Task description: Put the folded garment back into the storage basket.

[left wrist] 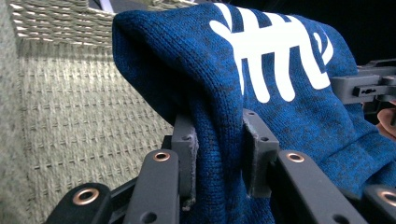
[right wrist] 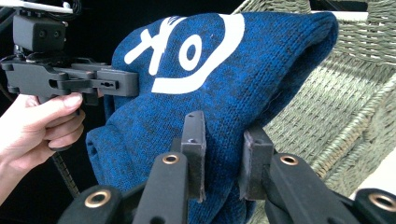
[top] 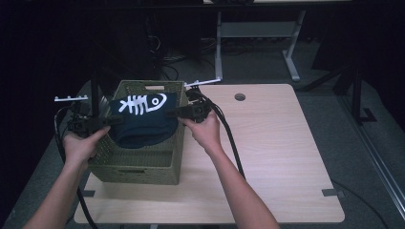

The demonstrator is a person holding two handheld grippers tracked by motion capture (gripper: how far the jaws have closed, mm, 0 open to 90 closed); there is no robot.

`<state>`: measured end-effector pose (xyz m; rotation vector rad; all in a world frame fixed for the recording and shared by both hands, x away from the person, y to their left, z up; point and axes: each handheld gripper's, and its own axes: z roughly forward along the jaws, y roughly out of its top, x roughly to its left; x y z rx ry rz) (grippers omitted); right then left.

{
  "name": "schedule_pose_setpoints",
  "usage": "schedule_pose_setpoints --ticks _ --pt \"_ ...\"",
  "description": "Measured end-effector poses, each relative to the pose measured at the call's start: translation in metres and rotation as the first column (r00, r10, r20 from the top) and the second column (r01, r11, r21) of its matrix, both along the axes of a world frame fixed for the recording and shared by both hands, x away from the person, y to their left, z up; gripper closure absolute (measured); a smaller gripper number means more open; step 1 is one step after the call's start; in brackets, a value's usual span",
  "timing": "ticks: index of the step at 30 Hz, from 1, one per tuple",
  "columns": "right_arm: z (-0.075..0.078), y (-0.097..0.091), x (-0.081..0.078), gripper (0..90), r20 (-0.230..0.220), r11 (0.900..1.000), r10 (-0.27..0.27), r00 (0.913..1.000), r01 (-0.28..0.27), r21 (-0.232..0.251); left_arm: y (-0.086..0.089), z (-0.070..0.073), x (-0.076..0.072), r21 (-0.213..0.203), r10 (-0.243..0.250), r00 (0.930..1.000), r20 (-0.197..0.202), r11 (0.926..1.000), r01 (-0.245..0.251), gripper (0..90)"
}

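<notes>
Table [top: 277, 157] is carrying a green woven basket [top: 143, 167] at its left side. Blue knit sweater [top: 143, 126] with a white fishbone print is hanging stretched over the basket opening, lower part sagging inside. Left gripper [top: 111, 120] is clamping the sweater's left edge, right gripper [top: 173, 113] is clamping its right edge; both pairs of jaws are pinching folded knit.

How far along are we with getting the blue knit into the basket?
Done: both grippers, left and right, are shut on opposite edges of the blue fish-bone knit. In hand: it hangs between them over the woven basket, its lower part already inside. Left: lower it fully and let go.
</notes>
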<state>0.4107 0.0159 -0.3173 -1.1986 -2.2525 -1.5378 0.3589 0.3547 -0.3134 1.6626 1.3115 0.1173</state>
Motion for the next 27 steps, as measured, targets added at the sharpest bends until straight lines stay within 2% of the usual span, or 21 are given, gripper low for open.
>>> schedule_pose_setpoints --ticks 9,19,27 --pt "-0.007 0.012 0.001 74.9 0.005 0.9997 -0.002 1.0000 0.002 -0.026 0.008 -0.010 0.001 0.013 0.017 0.9997 -0.017 0.9998 -0.017 68.7" --pt "-0.017 0.025 0.003 74.5 0.008 0.9974 -0.010 0.9999 0.011 -0.071 0.011 -0.028 0.005 0.060 0.032 0.9978 -0.058 0.9978 -0.029 68.2" --pt "-0.025 0.030 0.005 74.4 0.000 0.9956 -0.010 1.0000 0.010 -0.094 0.013 -0.036 0.008 0.070 0.040 0.9962 -0.077 0.9969 -0.035 68.1"
